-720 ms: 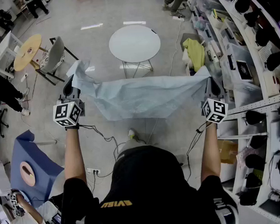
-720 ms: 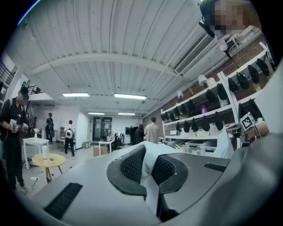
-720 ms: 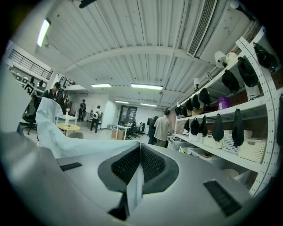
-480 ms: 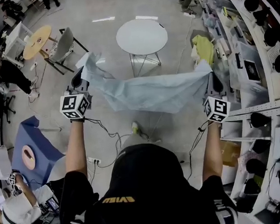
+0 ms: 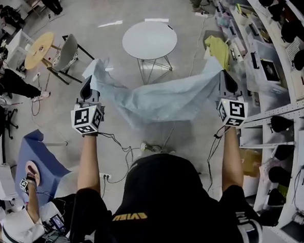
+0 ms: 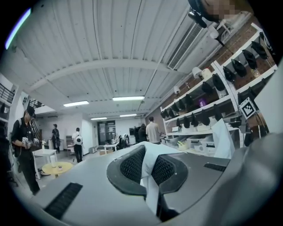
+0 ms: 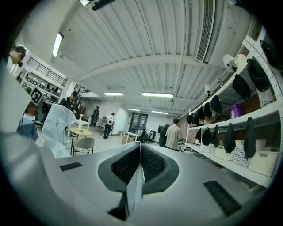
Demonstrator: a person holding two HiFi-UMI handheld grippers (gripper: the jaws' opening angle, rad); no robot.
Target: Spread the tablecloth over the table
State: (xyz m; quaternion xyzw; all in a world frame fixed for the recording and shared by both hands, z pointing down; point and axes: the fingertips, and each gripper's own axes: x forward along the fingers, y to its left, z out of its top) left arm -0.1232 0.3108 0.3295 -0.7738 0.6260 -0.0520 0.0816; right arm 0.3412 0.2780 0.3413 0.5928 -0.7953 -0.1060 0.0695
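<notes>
A pale blue tablecloth [image 5: 158,98] hangs stretched in the air between my two grippers, sagging in the middle. My left gripper [image 5: 88,88] is shut on its left corner, which sticks up beyond the jaws as a loose flap [image 5: 95,68]. The same cloth edge [image 6: 149,170] shows pinched between the left pads. My right gripper [image 5: 225,81] is shut on the right corner, seen as a thin fold [image 7: 134,187] between its pads. The round white table [image 5: 149,40] stands on the floor ahead, beyond the cloth and bare.
Shelving with black caps and boxes [image 5: 272,65] runs along the right side. A grey chair [image 5: 65,54] and a round wooden table [image 5: 37,48] stand at the left. A blue-draped object [image 5: 34,161] and a seated person [image 5: 20,239] are at lower left. Cables [image 5: 122,146] trail on the floor.
Both grippers have moved forward a little with the cloth, which is now held closer to the round white table. Both grips are unchanged.
</notes>
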